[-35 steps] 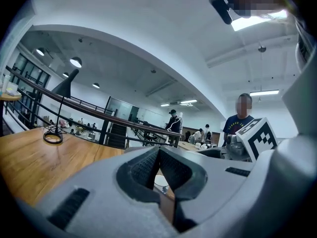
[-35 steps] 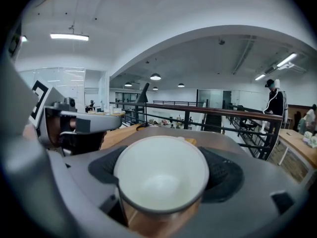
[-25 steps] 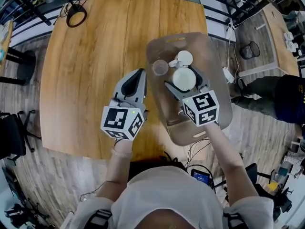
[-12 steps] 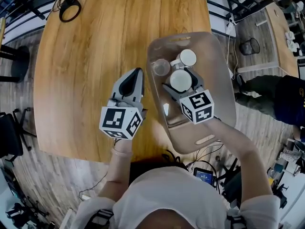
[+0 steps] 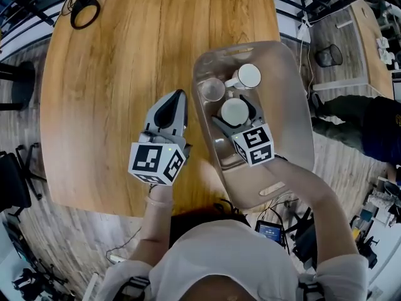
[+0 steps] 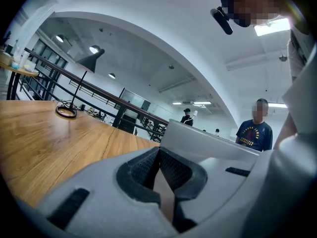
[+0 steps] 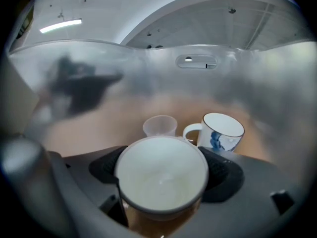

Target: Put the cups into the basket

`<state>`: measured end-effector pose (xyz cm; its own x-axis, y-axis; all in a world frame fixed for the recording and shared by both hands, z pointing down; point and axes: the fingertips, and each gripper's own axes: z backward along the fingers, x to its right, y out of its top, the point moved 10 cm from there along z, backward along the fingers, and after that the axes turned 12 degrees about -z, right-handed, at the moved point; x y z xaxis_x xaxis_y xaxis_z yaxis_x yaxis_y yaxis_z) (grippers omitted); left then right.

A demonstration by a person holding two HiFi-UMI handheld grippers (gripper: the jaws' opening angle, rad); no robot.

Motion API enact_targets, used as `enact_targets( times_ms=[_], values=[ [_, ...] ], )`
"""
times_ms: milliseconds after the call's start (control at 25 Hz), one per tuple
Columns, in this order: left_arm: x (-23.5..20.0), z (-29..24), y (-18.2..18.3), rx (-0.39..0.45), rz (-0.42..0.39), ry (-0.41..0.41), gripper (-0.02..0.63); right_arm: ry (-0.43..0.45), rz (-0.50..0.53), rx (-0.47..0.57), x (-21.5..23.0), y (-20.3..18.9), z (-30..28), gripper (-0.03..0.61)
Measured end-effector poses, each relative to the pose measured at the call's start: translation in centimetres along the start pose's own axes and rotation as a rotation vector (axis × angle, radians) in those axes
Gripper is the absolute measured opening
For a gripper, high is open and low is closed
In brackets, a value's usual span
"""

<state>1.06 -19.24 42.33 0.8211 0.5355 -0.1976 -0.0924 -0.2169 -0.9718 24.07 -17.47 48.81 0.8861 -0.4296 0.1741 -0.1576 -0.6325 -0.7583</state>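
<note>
A translucent plastic basket [image 5: 294, 99] stands at the right edge of the wooden table [image 5: 113, 74]. Inside it my right gripper [image 5: 235, 112] is shut on a white cup [image 5: 235, 111] [image 7: 161, 175], held upright between the two jaws. Beyond it in the basket stand a clear plastic cup [image 5: 212, 89] [image 7: 159, 126] and a white mug with a blue mark [image 5: 247, 76] [image 7: 221, 131]. My left gripper [image 5: 173, 105] rests over the table just left of the basket, its jaws closed together with nothing between them.
A black ring-shaped cable [image 5: 82, 9] [image 6: 65, 112] lies at the table's far left corner. Railings and another table run behind. A person in a dark shirt [image 6: 253, 129] stands beyond the basket.
The right gripper with the white cup has sunk lower into the basket and drawn slightly left. The left gripper has stayed put.
</note>
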Motion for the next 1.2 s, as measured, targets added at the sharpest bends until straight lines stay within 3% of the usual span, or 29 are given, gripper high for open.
enact_targets(
  times_ms=[400, 1200],
  values=[
    [-0.3, -0.3, -0.4, -0.007, 0.002, 0.007, 0.006, -0.009, 0.010, 0.044, 0.1, -0.3, -0.1, 0.454],
    [-0.5, 0.7, 0.5, 0.004, -0.015, 0.013, 0.006, -0.024, -0.010, -0.055, 0.4, -0.4, -0.4, 0.456]
  ],
)
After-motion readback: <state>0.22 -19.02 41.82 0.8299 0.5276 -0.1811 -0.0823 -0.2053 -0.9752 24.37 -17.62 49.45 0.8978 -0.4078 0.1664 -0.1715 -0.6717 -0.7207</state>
